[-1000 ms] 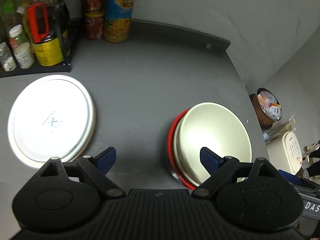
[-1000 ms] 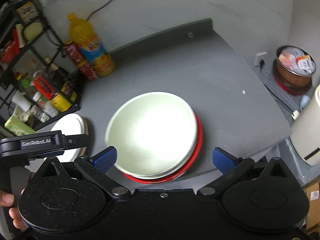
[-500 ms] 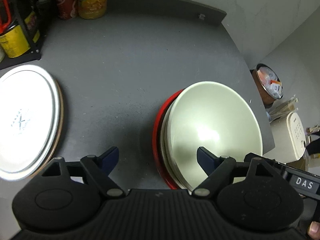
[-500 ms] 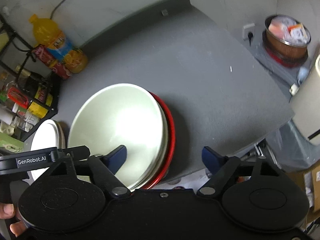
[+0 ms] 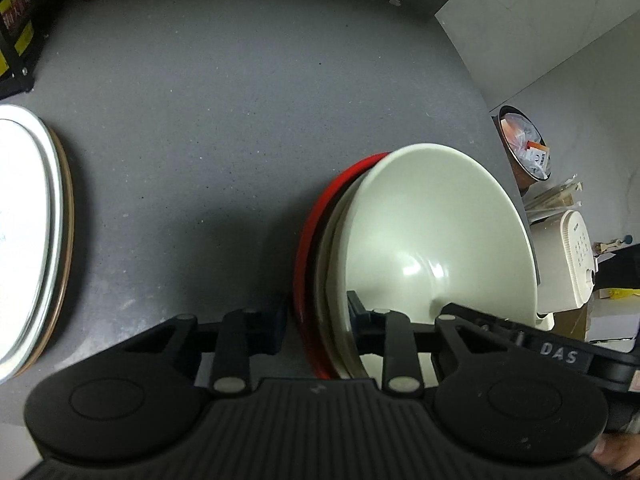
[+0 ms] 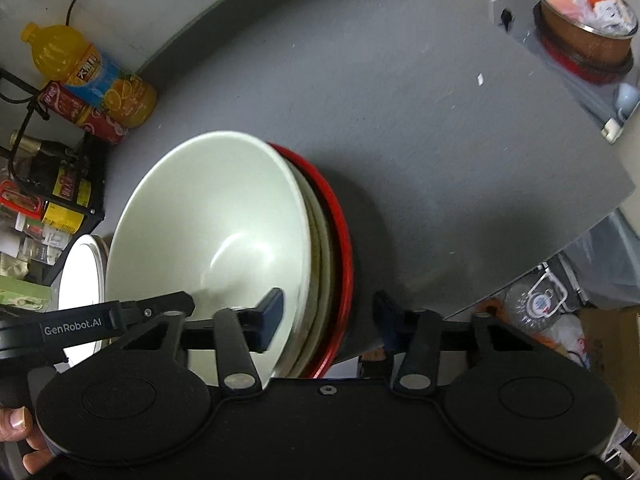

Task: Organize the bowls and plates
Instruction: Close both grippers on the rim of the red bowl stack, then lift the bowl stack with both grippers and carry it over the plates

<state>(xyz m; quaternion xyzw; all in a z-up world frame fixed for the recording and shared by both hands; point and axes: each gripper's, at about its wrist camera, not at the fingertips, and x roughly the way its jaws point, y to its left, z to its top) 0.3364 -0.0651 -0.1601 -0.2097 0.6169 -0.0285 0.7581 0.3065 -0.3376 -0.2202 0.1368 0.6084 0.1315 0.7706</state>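
A pale green bowl (image 5: 432, 232) (image 6: 208, 216) tops a nested stack with cream bowls under it and a red bowl (image 5: 308, 236) (image 6: 340, 232) at the bottom, near the grey counter's front edge. My left gripper (image 5: 316, 320) is shut on the stack's left rim, one finger outside the red bowl and one inside the green one. My right gripper (image 6: 326, 316) straddles the right rim. Its inner finger is in the green bowl, and a small gap shows beyond the red rim. A stack of white plates (image 5: 24, 232) (image 6: 80, 276) lies to the left.
An orange juice bottle (image 6: 92, 76) and red cans (image 6: 80, 116) stand at the counter's back left beside a black rack of jars (image 6: 48, 200). The grey counter (image 5: 240, 120) ends just right of the bowls. Below that edge sit a pot (image 6: 588, 24) and a white appliance (image 5: 572, 264).
Both grippers came down onto the bowl stack from either side and their jaws narrowed around its rims. The left closed onto the rim. The plates slid toward the left edge of view.
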